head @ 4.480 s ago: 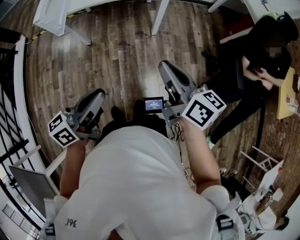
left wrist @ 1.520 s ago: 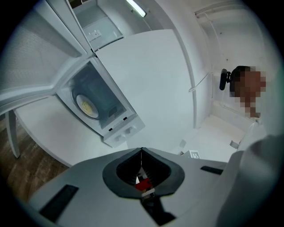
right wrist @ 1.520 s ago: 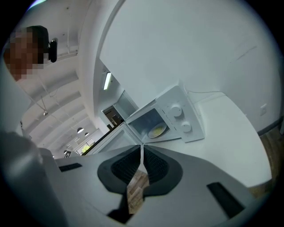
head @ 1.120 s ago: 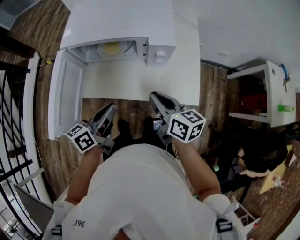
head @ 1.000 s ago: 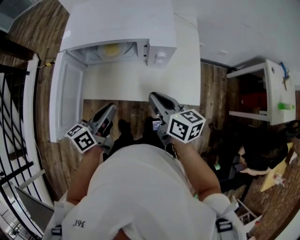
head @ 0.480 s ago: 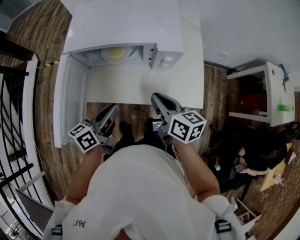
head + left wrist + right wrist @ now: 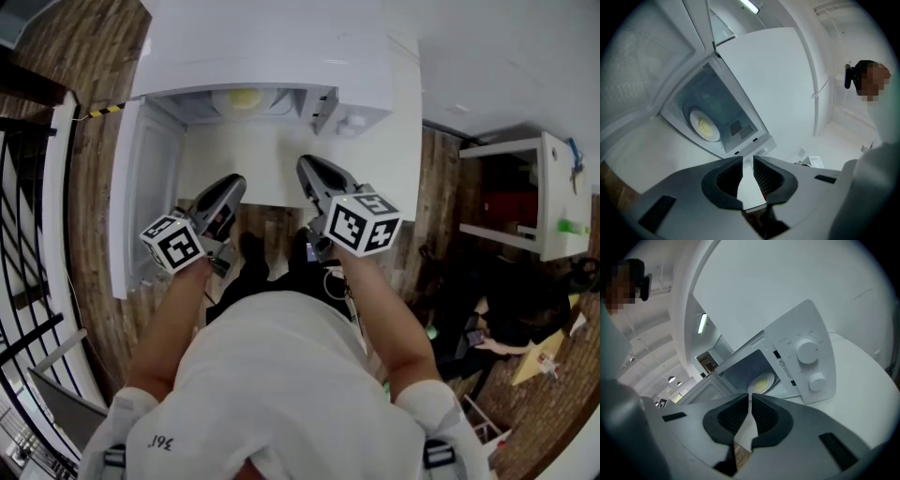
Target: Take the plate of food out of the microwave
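We see the plate (image 7: 704, 126) in the microwave (image 7: 733, 105), up-left of our left gripper (image 7: 748, 160), whose jaws have just parted, empty. The right gripper (image 7: 750, 398) sits just beneath the plate, clenched and empty.

head view: roof of the boxy white microwave (image 7: 262, 47) hides most of the round white plate of yellow food (image 7: 246, 97) from me | right gripper view: black fingers (image 7: 768, 418) clip the plate's rim | food type: I can't tell, too small
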A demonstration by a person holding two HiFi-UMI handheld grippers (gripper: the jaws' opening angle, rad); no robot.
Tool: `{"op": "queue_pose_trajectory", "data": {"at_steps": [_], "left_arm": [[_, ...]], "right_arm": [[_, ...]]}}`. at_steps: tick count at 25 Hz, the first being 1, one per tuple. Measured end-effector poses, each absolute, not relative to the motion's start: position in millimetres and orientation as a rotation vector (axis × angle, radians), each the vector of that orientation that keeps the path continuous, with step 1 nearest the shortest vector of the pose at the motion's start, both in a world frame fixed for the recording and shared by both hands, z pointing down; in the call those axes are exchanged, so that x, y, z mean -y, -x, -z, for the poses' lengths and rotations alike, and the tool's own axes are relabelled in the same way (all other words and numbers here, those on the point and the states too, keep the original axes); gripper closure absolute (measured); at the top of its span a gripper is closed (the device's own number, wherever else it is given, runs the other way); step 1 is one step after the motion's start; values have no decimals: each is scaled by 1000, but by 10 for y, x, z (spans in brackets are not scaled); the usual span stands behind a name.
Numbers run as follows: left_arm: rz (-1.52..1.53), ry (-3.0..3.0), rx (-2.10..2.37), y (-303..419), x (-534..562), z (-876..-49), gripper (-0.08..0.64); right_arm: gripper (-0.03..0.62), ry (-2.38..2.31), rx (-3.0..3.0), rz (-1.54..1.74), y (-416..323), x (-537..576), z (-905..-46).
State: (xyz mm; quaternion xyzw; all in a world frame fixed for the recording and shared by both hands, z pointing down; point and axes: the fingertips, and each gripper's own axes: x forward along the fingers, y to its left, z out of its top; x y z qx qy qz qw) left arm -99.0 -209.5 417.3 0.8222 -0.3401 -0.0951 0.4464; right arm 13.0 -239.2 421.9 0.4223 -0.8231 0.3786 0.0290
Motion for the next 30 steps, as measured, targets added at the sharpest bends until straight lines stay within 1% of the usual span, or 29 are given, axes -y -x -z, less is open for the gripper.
{"op": "queue_pose_trajectory", "data": {"at_steps": [11, 13, 15, 22, 26, 27, 28, 30], "left_arm": [[148, -1972, 965, 1199, 2788, -4699, 508], [138, -1959, 972, 1236, 2866, -4765, 508], [126, -1952, 980, 1272, 2933, -4816, 508], [133, -1930, 991, 1349, 3176, -4941, 508], [128, -1917, 994, 1342, 3277, -5004, 508], [122, -1916, 994, 1335, 3293, -5008, 504], [116, -1914, 994, 1327, 3306, -5017, 484], [105, -1906, 994, 1320, 3324, -5055, 469]], "right_arm": [[585, -1348, 2419, -1088, 187, 3153, -4637], [557, -1353, 2389, -1089, 233, 3223, -4733], [555, -1359, 2367, -1092, 274, 3291, -4809], [517, -1416, 2299, -1130, 387, 3605, -4976], [460, -1454, 2247, -1207, 477, 3778, -5108], [448, -1462, 2230, -1205, 493, 3814, -5135], [439, -1468, 2212, -1197, 505, 3844, -5160], [433, -1475, 2178, -1176, 522, 3880, -5203]]}}
